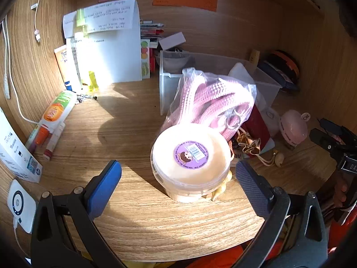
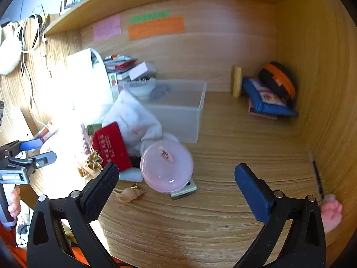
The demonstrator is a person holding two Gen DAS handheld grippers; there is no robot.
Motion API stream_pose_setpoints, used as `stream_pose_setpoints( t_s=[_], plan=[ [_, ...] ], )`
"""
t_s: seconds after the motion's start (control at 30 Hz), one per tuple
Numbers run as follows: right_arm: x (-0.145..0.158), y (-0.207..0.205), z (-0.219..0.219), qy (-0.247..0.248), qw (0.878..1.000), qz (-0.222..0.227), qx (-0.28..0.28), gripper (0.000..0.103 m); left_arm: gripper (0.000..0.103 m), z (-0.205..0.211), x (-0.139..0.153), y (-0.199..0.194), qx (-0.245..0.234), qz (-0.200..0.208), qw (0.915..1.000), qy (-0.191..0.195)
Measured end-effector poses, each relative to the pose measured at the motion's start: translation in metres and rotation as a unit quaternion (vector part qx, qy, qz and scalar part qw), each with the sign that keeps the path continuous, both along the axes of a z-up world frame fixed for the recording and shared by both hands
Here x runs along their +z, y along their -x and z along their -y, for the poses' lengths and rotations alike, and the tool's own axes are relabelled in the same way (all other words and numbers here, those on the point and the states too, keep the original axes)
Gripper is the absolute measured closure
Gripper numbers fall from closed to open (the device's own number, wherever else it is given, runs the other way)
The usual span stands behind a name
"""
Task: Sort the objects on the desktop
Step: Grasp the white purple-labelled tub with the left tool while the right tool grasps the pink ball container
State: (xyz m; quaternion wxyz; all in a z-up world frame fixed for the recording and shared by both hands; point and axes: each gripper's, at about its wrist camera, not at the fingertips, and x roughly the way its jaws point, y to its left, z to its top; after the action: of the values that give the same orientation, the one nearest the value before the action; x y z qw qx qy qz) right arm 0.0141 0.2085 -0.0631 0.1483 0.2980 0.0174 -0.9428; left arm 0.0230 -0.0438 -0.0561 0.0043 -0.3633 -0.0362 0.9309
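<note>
Left gripper [image 1: 178, 174] wide open, straddling the round lidded tub [image 1: 190, 164] on the desk [image 1: 133, 212] without contact; right gripper [image 2: 176, 178] also wide, empty, pink round case [image 2: 167, 166] just ahead between its fingers.

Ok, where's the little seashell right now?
In the right wrist view the seashell lies on the desk, low left of centre, just below-left of the pink round case.
</note>
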Motion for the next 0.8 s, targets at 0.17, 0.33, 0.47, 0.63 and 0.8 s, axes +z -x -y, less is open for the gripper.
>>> stream_pose_setpoints(
  t_s=[0.17, 0.33, 0.47, 0.63, 0.8],
  plan=[
    [-0.011, 0.009, 0.004, -0.012, 1.0, 0.01, 0.005, 0.001, 0.0, 0.0, -0.005, 0.004, -0.01, 0.003, 0.9995, -0.029],
    [-0.014, 0.017, 0.01, -0.027, 0.999, 0.017, 0.015, 0.008, 0.018, -0.007, -0.005, 0.012, -0.027, 0.004, 0.9991, -0.033],
    [-0.023, 0.029, 0.019, -0.042, 0.998, 0.042, 0.02, 0.014, 0.03, -0.006, -0.016, 0.019, -0.035, 0.022, 0.9982, -0.044],
    [-0.03, 0.042, 0.019, -0.023, 0.997, 0.071, 0.035, 0.033, 0.039, 0.003, -0.021, 0.019, -0.035, 0.025, 0.9971, -0.063],
    [-0.033, 0.046, 0.014, -0.002, 0.996, 0.077, 0.036, 0.043, 0.044, 0.0, -0.016, 0.014, -0.029, 0.015, 0.9988, -0.036]
  ],
)
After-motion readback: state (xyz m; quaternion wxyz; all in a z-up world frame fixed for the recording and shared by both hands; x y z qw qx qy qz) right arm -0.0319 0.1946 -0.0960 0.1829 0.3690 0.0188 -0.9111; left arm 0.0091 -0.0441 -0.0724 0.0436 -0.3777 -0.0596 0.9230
